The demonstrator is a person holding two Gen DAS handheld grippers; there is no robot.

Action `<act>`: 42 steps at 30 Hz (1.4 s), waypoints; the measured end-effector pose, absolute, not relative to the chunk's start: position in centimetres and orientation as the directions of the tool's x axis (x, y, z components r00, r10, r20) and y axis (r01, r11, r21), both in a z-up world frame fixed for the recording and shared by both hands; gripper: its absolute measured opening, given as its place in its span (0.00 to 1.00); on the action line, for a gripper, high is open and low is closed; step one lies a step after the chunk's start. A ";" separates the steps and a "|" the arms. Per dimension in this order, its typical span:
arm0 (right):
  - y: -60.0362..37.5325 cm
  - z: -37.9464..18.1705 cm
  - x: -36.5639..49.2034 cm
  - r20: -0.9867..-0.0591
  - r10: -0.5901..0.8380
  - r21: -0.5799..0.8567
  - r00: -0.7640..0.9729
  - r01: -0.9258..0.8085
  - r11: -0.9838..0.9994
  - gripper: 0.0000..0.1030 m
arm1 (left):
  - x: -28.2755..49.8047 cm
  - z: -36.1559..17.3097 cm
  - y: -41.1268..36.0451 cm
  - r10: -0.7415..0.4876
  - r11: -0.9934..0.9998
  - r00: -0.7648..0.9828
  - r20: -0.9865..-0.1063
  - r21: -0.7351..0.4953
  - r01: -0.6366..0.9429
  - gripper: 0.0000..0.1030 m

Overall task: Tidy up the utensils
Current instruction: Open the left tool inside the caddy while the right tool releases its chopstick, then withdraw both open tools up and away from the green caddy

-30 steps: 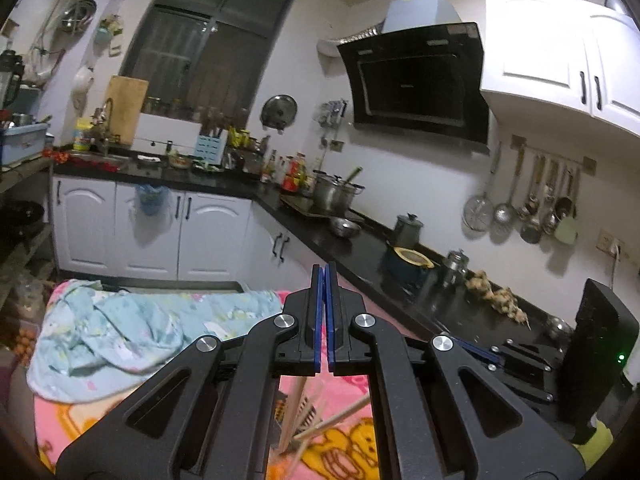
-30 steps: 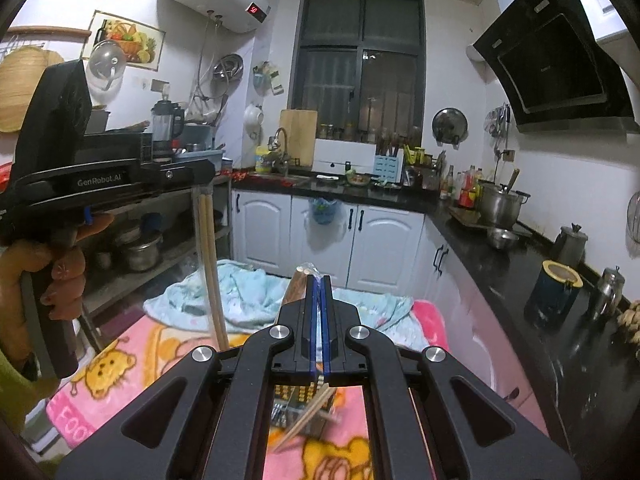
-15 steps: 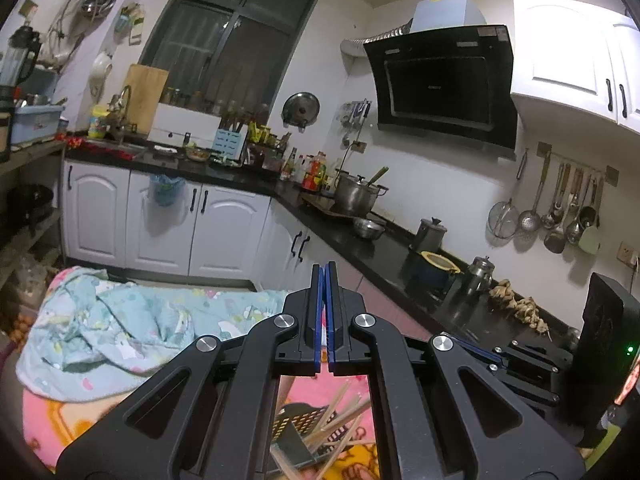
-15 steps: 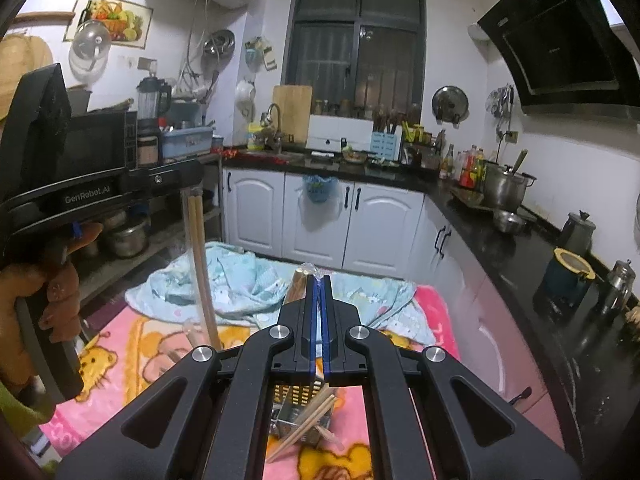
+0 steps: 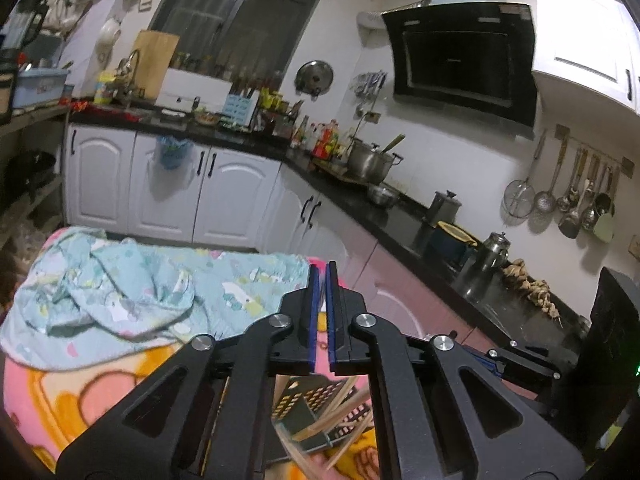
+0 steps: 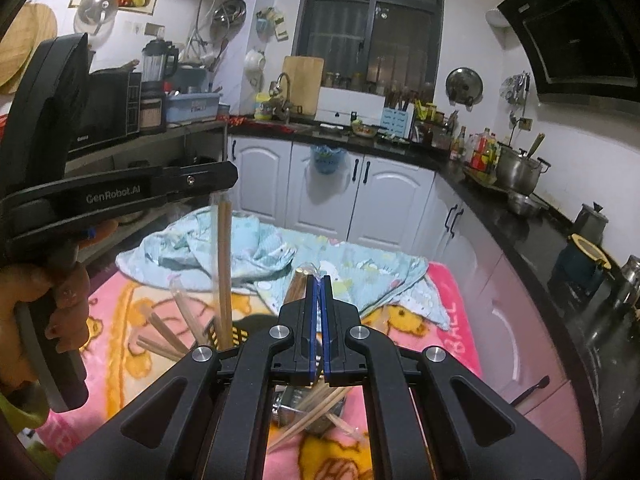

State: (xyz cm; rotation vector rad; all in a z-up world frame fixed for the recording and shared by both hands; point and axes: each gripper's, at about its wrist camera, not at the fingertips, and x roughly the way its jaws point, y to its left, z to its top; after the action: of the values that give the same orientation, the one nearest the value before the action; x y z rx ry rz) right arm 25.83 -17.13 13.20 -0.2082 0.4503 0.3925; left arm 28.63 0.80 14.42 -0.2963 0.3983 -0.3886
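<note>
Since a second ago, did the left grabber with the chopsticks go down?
Yes. In the right wrist view the left gripper sits lower against the counter behind it, and its chopsticks now dip toward the perforated holder.
</note>
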 end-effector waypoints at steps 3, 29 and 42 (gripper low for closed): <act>-17.2 12.4 26.0 -0.472 0.320 -0.098 0.821 -0.410 0.907 0.29 | 28.6 14.1 1.7 -0.400 0.890 0.853 -0.335 -0.366 0.274 0.34; -24.0 14.5 14.0 -0.227 0.366 0.012 0.903 -0.373 0.928 0.90 | 15.8 16.0 3.2 -0.284 0.946 0.908 -0.307 -0.247 0.212 0.90; -25.4 11.0 9.4 -0.278 0.358 0.077 0.891 -0.351 0.933 0.94 | 12.0 10.3 1.4 -0.284 0.951 0.848 -0.446 -0.243 0.191 0.90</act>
State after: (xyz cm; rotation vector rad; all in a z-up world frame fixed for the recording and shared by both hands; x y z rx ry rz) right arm 9.44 -25.41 11.02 0.0248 0.2936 0.3681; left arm 12.04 1.41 10.26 -0.1934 0.4987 -0.2521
